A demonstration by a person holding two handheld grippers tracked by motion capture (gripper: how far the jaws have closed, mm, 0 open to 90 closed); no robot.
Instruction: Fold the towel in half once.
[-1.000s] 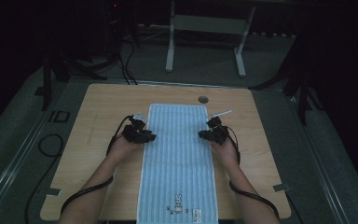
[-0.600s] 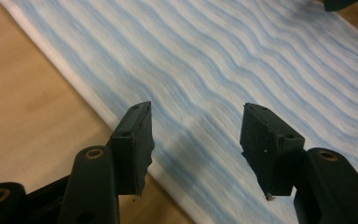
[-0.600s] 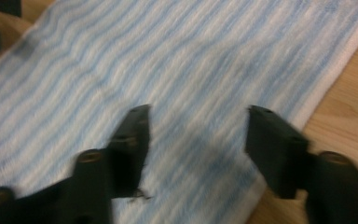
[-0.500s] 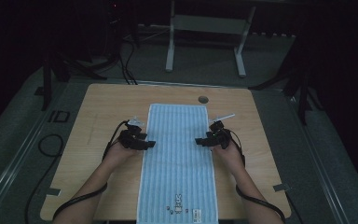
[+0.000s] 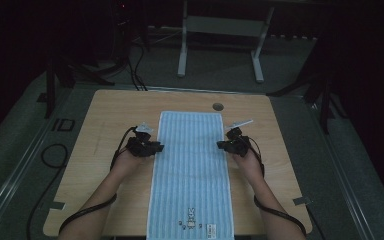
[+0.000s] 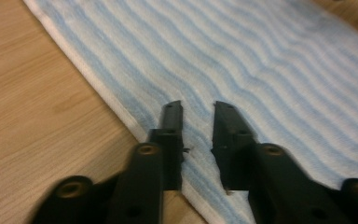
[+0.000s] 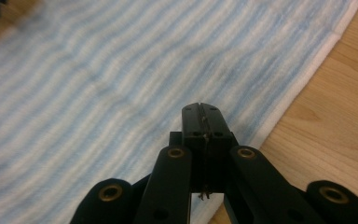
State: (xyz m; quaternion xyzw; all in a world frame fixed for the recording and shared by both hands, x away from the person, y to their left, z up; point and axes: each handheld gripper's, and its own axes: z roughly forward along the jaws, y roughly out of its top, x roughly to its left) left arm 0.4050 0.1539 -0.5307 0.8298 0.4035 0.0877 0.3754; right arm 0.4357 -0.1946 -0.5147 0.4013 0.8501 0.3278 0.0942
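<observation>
Towel (image 5: 190, 170) lies flat mid-surface, long axis running away from me. My left gripper (image 6: 198, 116) sits over its left edge, jaws just closing, a narrow gap left, nothing pinched. My right gripper (image 7: 200, 116) sits over the right edge, jaws fully together, no cloth visibly caught.

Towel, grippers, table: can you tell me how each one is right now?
Striped towel: spread flat along the table, one end hanging over the near edge.
Left gripper: jaws slightly apart over the towel's edge, nothing pinched.
Right gripper: jaws shut together above the towel's other edge; no cloth seen between them.
Wooden table: bare beside the towel.
</observation>
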